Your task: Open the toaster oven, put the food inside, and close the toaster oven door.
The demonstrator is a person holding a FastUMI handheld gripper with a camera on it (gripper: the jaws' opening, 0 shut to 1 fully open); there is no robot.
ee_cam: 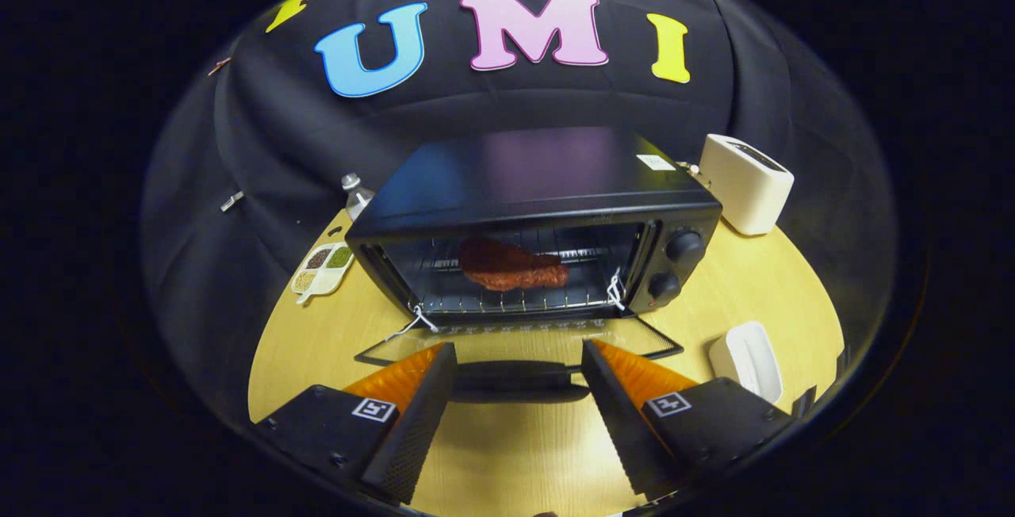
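A black toaster oven (547,184) stands on the round wooden table (761,287) with its glass door (519,346) folded down flat toward me. A reddish-brown piece of meat (511,267) lies on the wire rack inside. The door's dark handle (519,381) lies crosswise between my fingers, near their tips. My gripper (519,358) is open, its fingers spread wide to either side of the handle with gaps visible. Whether either finger touches the handle I cannot tell.
A cream toaster (745,182) stands to the right behind the oven. A white dish (745,358) lies at the right front, close to my right finger. Left of the oven are a divided tray of seasonings (323,267) and a bottle (357,196).
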